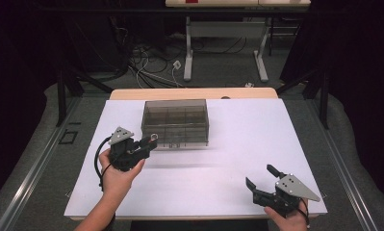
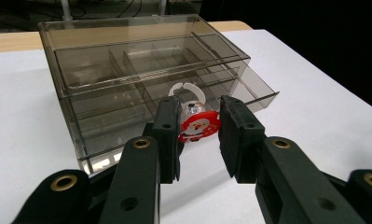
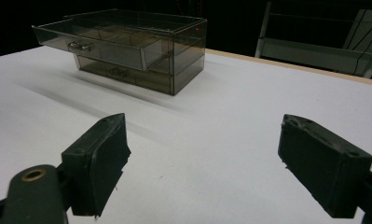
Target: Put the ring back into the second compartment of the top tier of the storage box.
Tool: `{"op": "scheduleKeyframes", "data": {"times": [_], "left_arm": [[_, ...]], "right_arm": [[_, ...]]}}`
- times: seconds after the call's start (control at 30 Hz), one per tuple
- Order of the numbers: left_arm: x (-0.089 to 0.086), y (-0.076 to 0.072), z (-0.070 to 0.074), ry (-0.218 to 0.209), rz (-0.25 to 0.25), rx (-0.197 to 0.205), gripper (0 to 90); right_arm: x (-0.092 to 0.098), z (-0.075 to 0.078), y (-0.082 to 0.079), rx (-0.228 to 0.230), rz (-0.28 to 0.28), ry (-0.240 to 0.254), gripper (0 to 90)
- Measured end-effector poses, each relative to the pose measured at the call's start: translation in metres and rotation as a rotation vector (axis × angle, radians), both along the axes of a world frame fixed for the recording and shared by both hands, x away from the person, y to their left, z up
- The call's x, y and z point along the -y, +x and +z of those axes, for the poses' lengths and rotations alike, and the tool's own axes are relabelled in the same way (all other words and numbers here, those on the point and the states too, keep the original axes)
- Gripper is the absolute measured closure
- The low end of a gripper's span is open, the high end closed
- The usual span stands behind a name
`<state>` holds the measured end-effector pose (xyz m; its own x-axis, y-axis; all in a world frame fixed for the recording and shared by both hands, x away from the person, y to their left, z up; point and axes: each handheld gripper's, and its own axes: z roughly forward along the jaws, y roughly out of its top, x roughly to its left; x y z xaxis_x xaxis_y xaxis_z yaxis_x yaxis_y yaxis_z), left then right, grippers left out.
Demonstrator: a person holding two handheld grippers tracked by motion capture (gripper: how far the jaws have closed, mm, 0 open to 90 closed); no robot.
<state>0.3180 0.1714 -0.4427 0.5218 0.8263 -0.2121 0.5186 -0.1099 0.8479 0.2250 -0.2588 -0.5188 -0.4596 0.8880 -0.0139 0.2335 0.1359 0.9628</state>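
Where cables trail: white table (image 1: pixel 237 159) (bare).

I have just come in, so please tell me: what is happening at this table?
A person works with a gripper in each hand. The left gripper holds a small red Santa ornament in its jaws, in front of the smoky plastic drawer box, whose drawer is pulled out. The right gripper waits open above the white table.
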Motion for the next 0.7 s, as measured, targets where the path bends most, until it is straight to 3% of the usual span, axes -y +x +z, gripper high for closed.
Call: {"op": "scheduleKeyframes", "data": {"times": [0.7], "left_arm": [[0.018,0.019,0.001,0.001,-0.018,-0.023,69.0]], "right_arm": [[0.001,0.0,0.0,0.004,0.003,-0.005,15.1]]}}
